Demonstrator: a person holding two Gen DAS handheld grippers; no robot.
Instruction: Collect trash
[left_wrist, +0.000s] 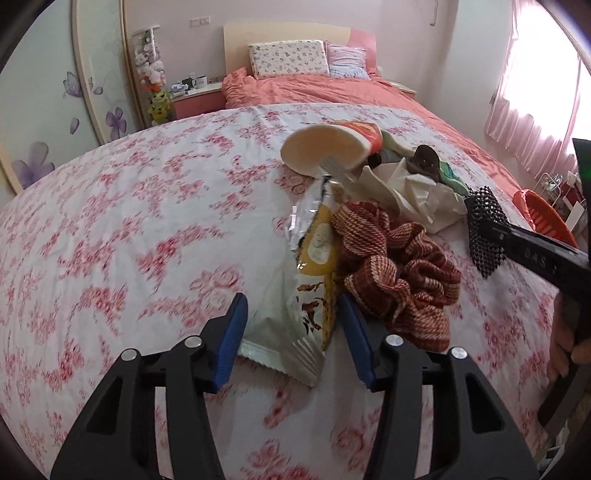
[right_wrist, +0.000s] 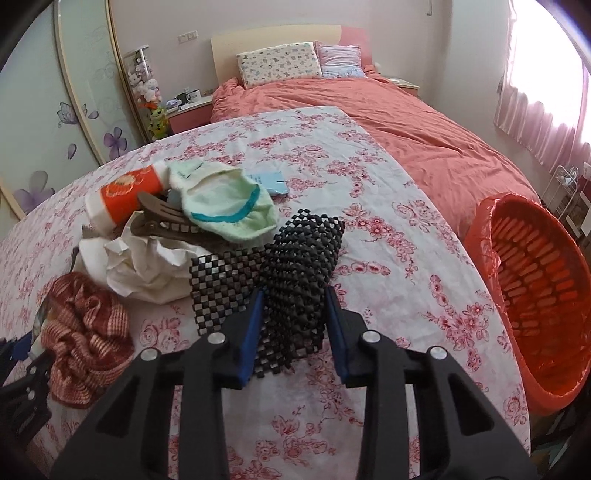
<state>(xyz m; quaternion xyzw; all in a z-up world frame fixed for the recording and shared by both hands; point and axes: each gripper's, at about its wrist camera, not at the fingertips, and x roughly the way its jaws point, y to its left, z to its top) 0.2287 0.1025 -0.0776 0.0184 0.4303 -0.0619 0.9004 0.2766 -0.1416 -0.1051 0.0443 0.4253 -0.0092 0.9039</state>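
While no wrapper print reads clearly, left tongs (left_wrist: 291, 325) apart around snack bag (left_wrist: 306, 295), right tongs (right_wrist: 295, 321) clamped on black mesh mat (right_wrist: 291, 273).

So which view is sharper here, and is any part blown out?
Left wrist view: motion blur smears the floral sheet, while the snack bag stays readable. Right wrist view: crisp throughout, mesh mat sharply detailed. Both: curtained window overexposed at right, with strong fisheye bending.
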